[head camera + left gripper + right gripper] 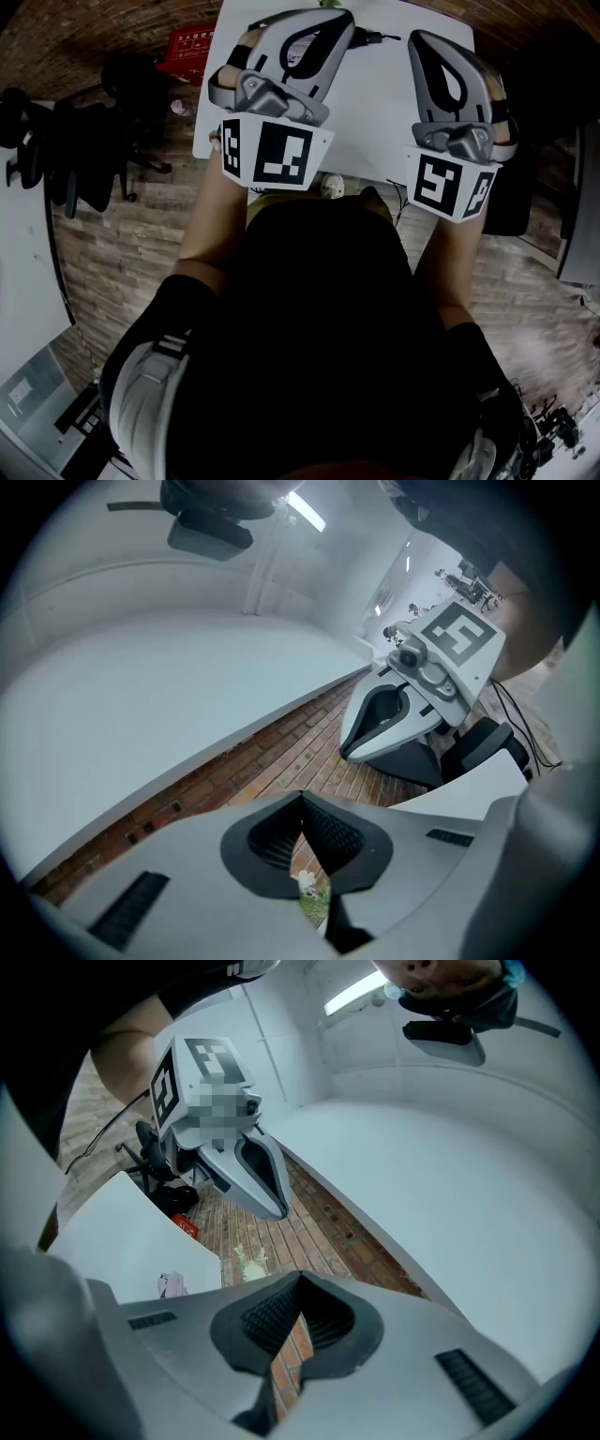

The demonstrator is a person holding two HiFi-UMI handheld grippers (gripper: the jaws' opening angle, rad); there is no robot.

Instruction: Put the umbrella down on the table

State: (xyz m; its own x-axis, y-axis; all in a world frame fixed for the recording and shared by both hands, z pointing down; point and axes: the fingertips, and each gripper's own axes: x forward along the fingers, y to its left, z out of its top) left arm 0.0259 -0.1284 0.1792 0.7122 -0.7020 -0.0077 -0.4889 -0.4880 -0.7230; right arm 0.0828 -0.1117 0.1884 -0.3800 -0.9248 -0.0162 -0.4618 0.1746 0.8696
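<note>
No umbrella shows in any view. Both grippers are held side by side over the near end of a white table (375, 112), pointing away from the person. The left gripper (345, 23) is shut, its ribbed black pads (323, 832) meeting at the tip with nothing between them. The right gripper (419, 39) is also shut and empty; its pads (272, 1312) touch at the tip, with brick floor showing through the slit below. The left gripper view shows the right gripper (394, 714), and the right gripper view shows the left gripper (248, 1171).
A black cable (380, 38) lies at the table's far end. Black office chairs (84, 150) stand on the brick floor to the left, beside a red box (187, 42). Another white desk (19, 262) is at far left, a dark chair (511, 206) at right.
</note>
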